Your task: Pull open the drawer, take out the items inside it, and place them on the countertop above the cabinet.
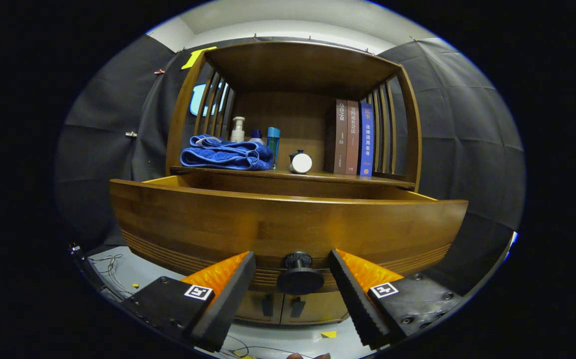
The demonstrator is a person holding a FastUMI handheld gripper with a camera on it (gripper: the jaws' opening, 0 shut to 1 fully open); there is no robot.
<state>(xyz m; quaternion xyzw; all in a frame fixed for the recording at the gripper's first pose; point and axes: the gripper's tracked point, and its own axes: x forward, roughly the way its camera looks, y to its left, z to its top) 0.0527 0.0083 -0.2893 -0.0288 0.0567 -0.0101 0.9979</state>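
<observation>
The wooden drawer (pixel 288 227) stands pulled out from the cabinet, its wide front panel facing me. Its inside is hidden behind the front panel, so I cannot see what lies in it. A round black knob (pixel 299 279) sticks out of the drawer front, right between my two fingers. My gripper (pixel 292 271) is open, with one black finger (pixel 228 299) on each side of the knob and a gap between pads and knob. The countertop (pixel 317 175) runs just above and behind the drawer.
On the countertop lie a folded blue towel (pixel 225 153), a white pump bottle (pixel 238 129), a teal bottle (pixel 273 142), a small white-capped jar (pixel 300 162) and three upright books (pixel 352 138). Slatted sides and a wooden top enclose that shelf. Cabinet doors (pixel 288 306) sit below the drawer.
</observation>
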